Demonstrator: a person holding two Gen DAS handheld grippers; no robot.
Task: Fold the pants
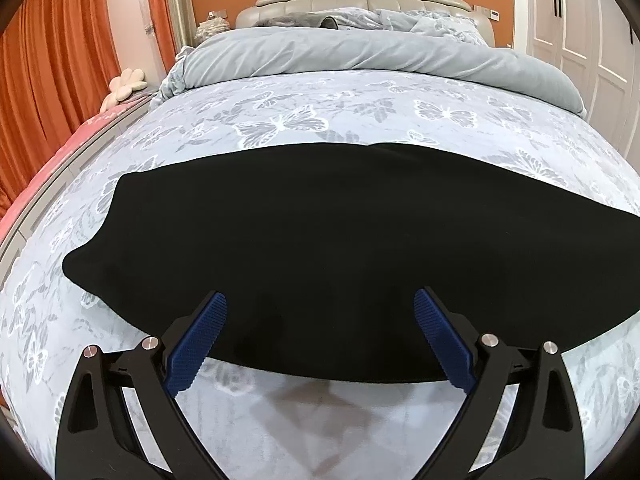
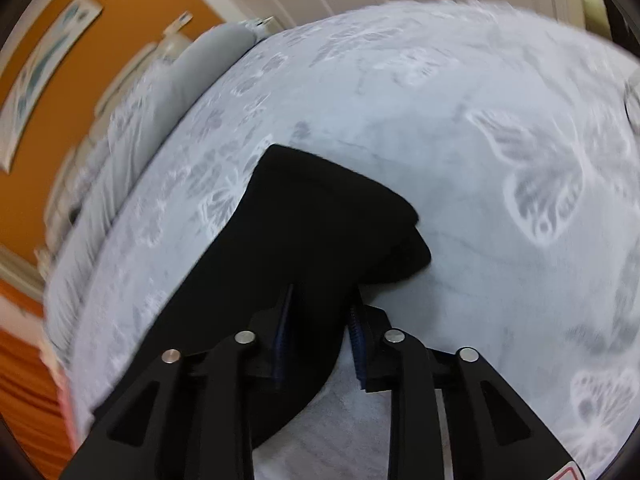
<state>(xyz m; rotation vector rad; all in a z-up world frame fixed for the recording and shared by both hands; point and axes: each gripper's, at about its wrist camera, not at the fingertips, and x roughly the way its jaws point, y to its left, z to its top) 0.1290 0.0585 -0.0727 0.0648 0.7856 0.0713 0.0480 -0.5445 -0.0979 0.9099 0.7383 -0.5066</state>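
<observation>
Black pants (image 1: 320,248) lie flat across the near part of the bed (image 1: 280,120), on the butterfly-print cover, running side to side in the left wrist view. They read as one long dark band with a rounded end at the left — likely legs already laid one on the other, though the cloth is too dark to make out seams or layers there. No crosswise fold yet; by my judgement the task is early to middle, with the lengthwise halving done and the end-to-end folds left.

Left gripper (image 1: 320,332) — jaws wide, blue pads (image 1: 200,340) spread either side of the near hem, hovering over the cloth edge, nothing held.

Right gripper (image 2: 320,320) — jaws narrow, drawn in on the near edge of the pants (image 2: 304,232) at their end. Cloth sits between the fingers; whether the pads press it firmly I cannot tell for sure, as the dark fabric hides the left pad, but it looks like a pinch.

View differences: the right wrist view shows the garment's end close up, with two stacked layers stepping apart at the far corner — detail the left view lacks. It is blurred, though. The left view gives the whole span, the rolled grey duvet (image 1: 360,52) and headboard (image 1: 320,4) beyond, orange curtains (image 1: 52,80) at left.
</observation>
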